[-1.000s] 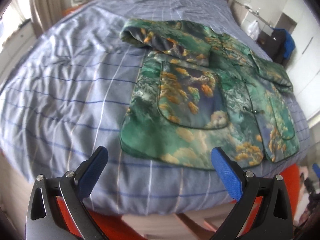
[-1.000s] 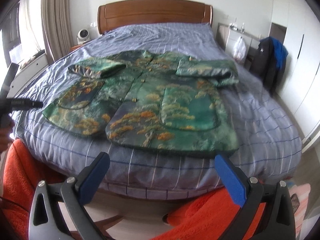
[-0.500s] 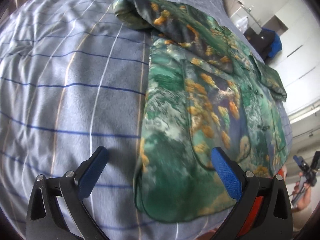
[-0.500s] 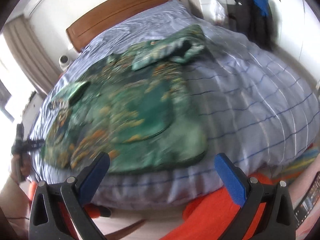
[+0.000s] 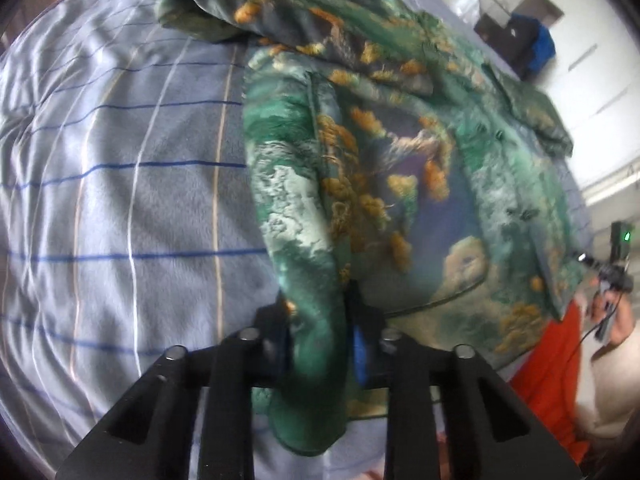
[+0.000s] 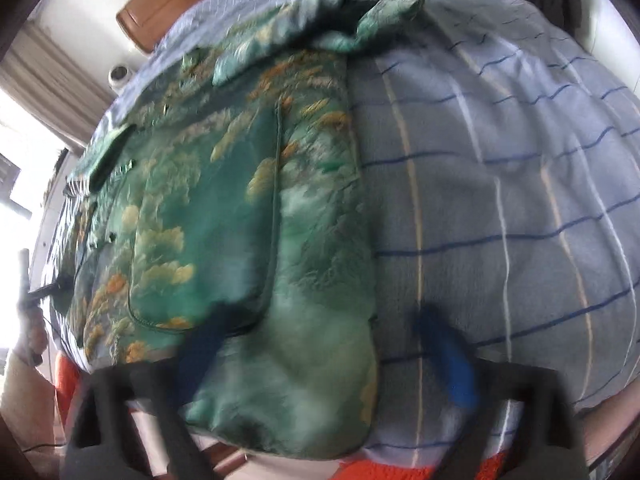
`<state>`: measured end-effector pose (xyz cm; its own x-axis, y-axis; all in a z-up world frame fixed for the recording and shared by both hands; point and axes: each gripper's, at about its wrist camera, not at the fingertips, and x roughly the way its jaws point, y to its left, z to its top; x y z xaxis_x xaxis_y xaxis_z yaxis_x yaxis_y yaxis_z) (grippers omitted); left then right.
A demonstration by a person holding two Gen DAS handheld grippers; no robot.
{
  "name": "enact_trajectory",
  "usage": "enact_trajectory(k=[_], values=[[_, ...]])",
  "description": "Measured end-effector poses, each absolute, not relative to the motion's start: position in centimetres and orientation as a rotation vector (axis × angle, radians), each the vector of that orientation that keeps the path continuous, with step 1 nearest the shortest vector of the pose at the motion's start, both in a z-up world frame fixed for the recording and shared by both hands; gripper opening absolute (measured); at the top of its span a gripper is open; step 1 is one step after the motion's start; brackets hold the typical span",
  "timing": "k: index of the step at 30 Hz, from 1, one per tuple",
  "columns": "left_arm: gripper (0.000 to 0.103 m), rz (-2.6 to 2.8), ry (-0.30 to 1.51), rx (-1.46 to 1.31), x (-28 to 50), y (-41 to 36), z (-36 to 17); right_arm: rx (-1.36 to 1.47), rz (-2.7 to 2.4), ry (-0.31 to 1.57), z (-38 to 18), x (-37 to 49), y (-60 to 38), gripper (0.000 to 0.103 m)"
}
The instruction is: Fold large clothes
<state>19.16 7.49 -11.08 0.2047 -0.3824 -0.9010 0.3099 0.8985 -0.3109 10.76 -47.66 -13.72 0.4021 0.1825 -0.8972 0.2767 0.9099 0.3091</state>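
Observation:
A large green jacket point(image 5: 400, 168) with orange and white print lies spread on the bed, sleeves folded across its chest. My left gripper point(image 5: 318, 340) is shut on the jacket's near left hem corner, cloth bunched between the fingers. In the right wrist view the jacket point(image 6: 240, 208) fills the left half. My right gripper point(image 6: 328, 344) is open, its fingers astride the jacket's near right hem corner, one blue pad point(image 6: 452, 364) over the bedspread. This view is blurred.
The bed carries a blue-grey checked bedspread point(image 5: 120, 200), also in the right wrist view point(image 6: 500, 200). A wooden headboard point(image 6: 168, 12) stands at the far end. Orange cloth point(image 5: 548, 360) shows below the bed's near edge. A dark bag point(image 5: 524, 40) sits by the far wall.
Both grippers have moved in to the jacket's near hem corners. The left gripper has closed on its corner. The right gripper has come astride its corner, narrower than before.

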Motion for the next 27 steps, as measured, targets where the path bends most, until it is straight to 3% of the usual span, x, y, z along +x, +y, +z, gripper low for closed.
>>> enact_trajectory(k=[2, 3, 4, 8, 14, 17, 20, 21, 22, 24, 26, 27], values=[[0.017, -0.487, 1.248, -0.082, 17.9, 7.5, -10.1, 0.356, -0.040, 1.169, -12.7, 11.0, -46.2, 0.037], [0.017, -0.489, 1.238, -0.096, 17.1, 7.6, -9.7, 0.314, -0.033, 1.164, -12.1, 11.1, -45.5, 0.021], [0.016, -0.492, 1.234, -0.108, 16.6, 7.7, -9.5, 0.270, -0.018, 1.149, -11.1, 11.0, -44.6, 0.019], [0.016, -0.493, 1.246, -0.168, 13.7, 8.3, -9.8, 0.190, -0.010, 1.129, -8.9, 11.3, -42.8, 0.017], [0.017, -0.455, 1.289, -0.249, 12.6, 7.4, -13.1, 0.239, -0.041, 1.171, -10.0, 10.5, -43.9, 0.016], [0.025, -0.431, 1.304, -0.259, 14.2, 6.6, -13.8, 0.295, -0.072, 1.186, -11.9, 10.3, -45.7, 0.016], [0.049, -0.397, 1.268, -0.145, 14.4, 5.9, -12.4, 0.286, -0.090, 1.172, -12.3, 10.7, -46.0, 0.024], [0.063, -0.376, 1.250, -0.103, 14.2, 6.0, -11.8, 0.278, -0.101, 1.164, -12.0, 10.8, -46.1, 0.034], [0.068, -0.340, 1.215, -0.042, 14.2, 5.8, -10.6, 0.277, -0.109, 1.158, -11.8, 10.7, -46.1, 0.054], [0.070, -0.310, 1.132, 0.057, 14.4, 5.3, -8.1, 0.300, -0.135, 1.127, -11.0, 10.2, -46.7, 0.070], [0.076, -0.314, 1.034, 0.162, 14.9, 4.0, -5.5, 0.323, -0.162, 1.086, -10.3, 9.0, -45.9, 0.070], [0.085, -0.333, 0.969, 0.230, 15.3, 2.8, -4.1, 0.333, -0.178, 1.068, -9.8, 8.6, -45.9, 0.071]])
